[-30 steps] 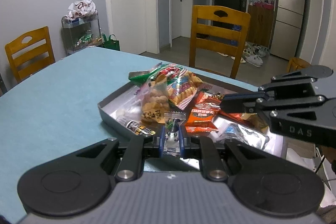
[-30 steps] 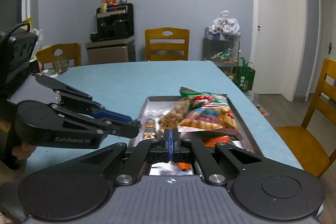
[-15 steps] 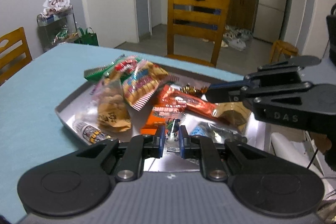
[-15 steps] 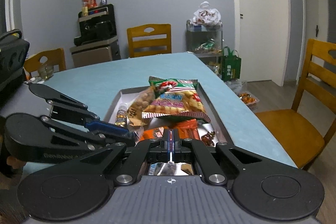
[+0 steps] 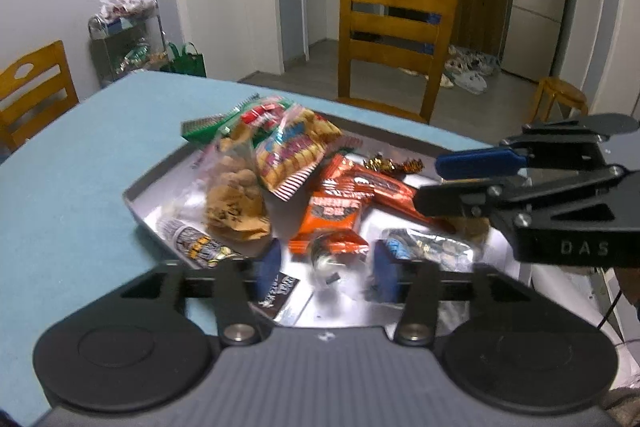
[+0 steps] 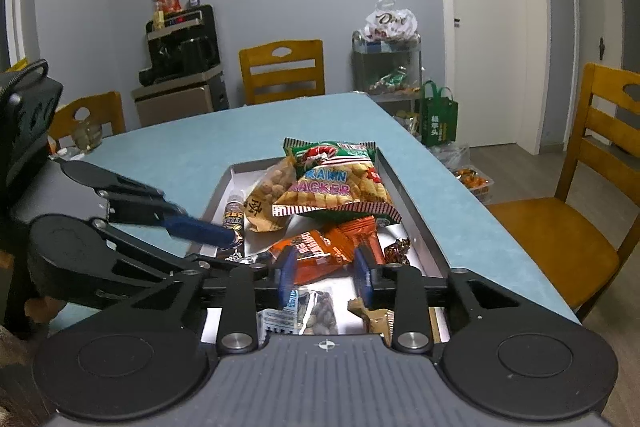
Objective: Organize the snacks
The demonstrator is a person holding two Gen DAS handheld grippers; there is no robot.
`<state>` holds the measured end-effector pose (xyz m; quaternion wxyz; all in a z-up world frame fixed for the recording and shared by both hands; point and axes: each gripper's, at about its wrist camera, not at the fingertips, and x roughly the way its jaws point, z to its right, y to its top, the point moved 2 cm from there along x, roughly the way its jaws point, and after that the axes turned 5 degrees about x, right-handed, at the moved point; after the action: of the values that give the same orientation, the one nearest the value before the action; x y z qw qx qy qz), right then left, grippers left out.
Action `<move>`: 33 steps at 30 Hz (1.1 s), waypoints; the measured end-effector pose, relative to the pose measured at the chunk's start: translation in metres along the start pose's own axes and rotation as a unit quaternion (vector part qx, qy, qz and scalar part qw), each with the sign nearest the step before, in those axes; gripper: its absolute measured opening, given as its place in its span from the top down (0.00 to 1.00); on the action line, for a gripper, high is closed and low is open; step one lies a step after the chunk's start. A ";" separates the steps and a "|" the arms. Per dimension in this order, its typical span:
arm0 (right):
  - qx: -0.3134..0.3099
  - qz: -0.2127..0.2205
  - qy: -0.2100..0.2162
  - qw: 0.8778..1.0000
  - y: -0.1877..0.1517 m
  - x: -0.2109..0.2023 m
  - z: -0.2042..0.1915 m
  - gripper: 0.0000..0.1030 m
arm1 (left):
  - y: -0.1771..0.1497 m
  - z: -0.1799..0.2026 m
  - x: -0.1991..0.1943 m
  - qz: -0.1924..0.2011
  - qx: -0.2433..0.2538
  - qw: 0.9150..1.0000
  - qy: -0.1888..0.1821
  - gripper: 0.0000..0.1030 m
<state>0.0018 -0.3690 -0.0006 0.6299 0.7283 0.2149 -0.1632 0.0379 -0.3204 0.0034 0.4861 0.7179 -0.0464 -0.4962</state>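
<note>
Tray: shallow grey metal tray (image 5: 149, 182) on light-blue tabletop (image 5: 80, 155), near its edge.
Snacks: piled inside the tray; prawn-cracker bag (image 6: 334, 187) on top at far end, orange foil packets (image 6: 320, 249) mid-tray, clear peanut bag (image 5: 236, 199) alongside.
Left gripper (image 5: 326, 269): over the tray's near end, jaws apart and opening; small clear-wrapped snack (image 5: 326, 261) lies between, unpressed.
Right gripper (image 6: 325, 273): jaws apart, opening, above the orange packets, nothing clamped.
</note>
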 end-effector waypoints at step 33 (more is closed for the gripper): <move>0.112 -0.082 -0.128 0.982 -0.066 -0.035 -0.075 0.00 | -0.100 -0.029 -0.073 -0.008 -0.018 1.000 0.011 0.11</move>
<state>-0.0652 -0.2915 -0.0271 0.5512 0.7472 0.1719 -0.3291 -0.0184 -0.2090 -0.0211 0.4956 0.7146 -0.0265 -0.4929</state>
